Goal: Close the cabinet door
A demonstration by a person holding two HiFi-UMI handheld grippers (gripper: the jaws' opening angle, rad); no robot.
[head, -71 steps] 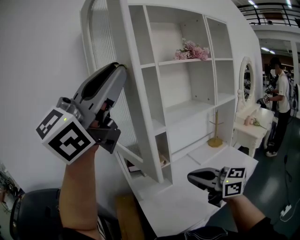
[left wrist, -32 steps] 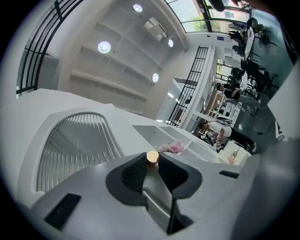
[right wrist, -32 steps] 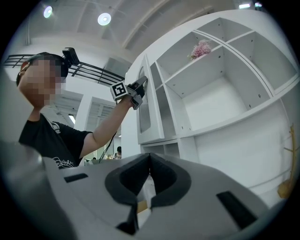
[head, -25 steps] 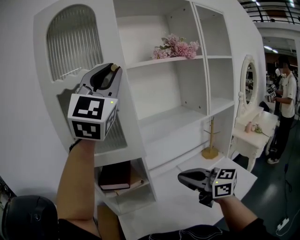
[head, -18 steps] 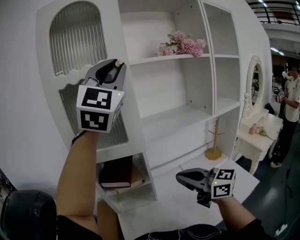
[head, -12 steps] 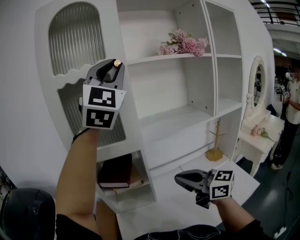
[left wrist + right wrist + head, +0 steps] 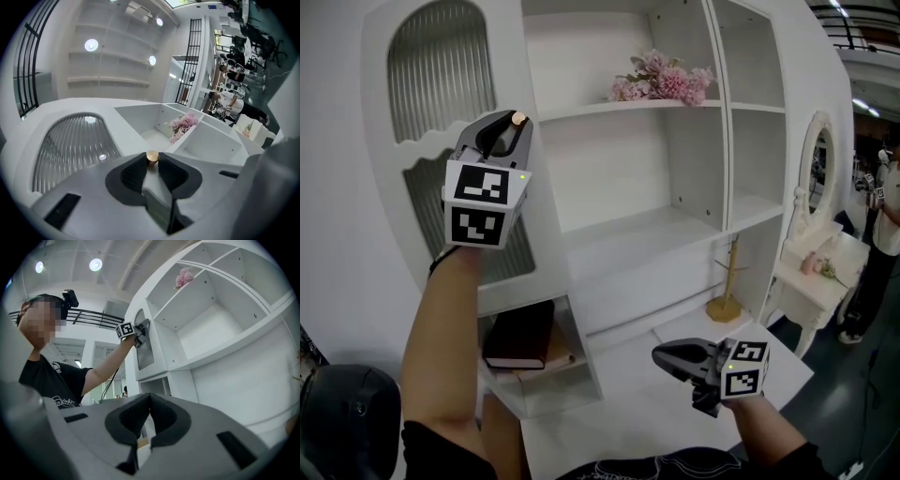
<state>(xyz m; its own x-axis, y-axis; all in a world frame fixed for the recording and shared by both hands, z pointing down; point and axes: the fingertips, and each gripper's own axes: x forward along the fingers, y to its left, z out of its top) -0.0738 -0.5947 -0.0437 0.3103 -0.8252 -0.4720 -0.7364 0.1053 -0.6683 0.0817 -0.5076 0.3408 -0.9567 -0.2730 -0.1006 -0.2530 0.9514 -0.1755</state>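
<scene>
The white cabinet door, with an arched pane of ribbed glass, lies flat against the cabinet front at the upper left. My left gripper is raised to it and shut on its small brass knob. In the left gripper view the knob sits pinched between the dark pads of the gripper, with the ribbed pane just beyond. My right gripper hovers low over the white desk, shut and holding nothing. The right gripper view shows its jaws together and, further off, the door.
Open shelves fill the cabinet right of the door, with pink flowers on the upper shelf. A dark book lies in the cubby below the door. A brass stand is on the desk; a vanity with mirror and a person are at the right.
The door has swung from standing well open to lying flat against the cabinet, with my left gripper staying on its knob. The right gripper has hardly shifted.
</scene>
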